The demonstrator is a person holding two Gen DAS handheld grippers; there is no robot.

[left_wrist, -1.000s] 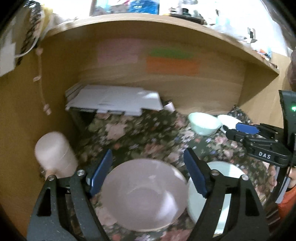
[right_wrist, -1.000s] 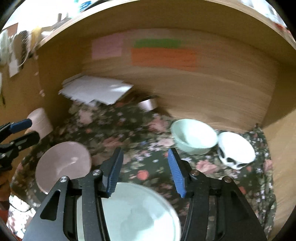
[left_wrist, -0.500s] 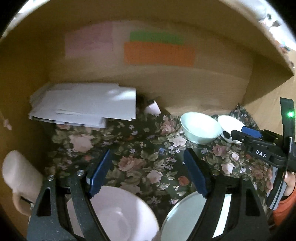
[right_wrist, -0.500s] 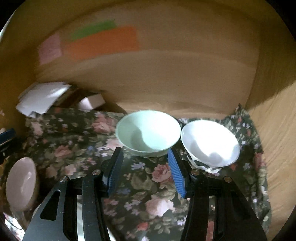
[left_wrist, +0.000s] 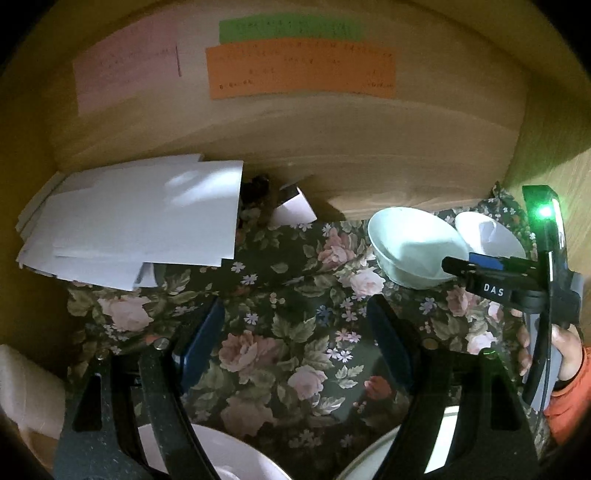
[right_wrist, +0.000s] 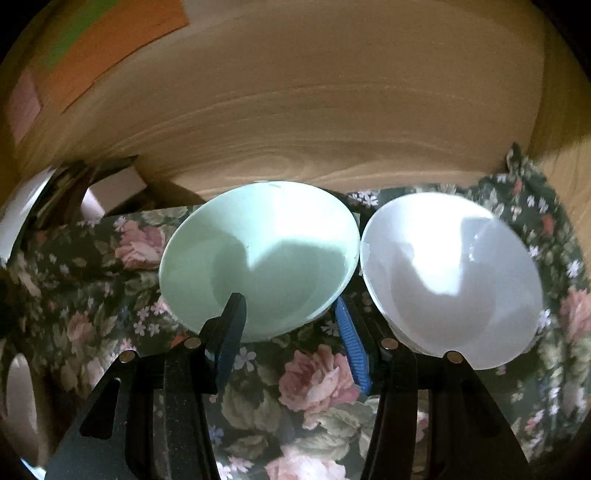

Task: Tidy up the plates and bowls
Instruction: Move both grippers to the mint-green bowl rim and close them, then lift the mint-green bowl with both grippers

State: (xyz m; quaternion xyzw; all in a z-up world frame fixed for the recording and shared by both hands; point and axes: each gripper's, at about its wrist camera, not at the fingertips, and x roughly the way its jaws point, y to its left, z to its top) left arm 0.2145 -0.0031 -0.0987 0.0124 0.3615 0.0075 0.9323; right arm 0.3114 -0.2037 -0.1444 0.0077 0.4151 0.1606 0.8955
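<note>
A dark floral cloth covers the desk. At far left lies a stack of white papers. On the wooden back panel behind are pink, green and orange paper notes.

A wooden alcove closes in the scene, its pale grained back wall curving up into shadow. Three paper labels are stuck on it: pink, green and orange, their writing too small to read. A dark floral cloth covers the floor of the alcove. White sheets are piled at the back left. Patchy light falls from above.
</note>
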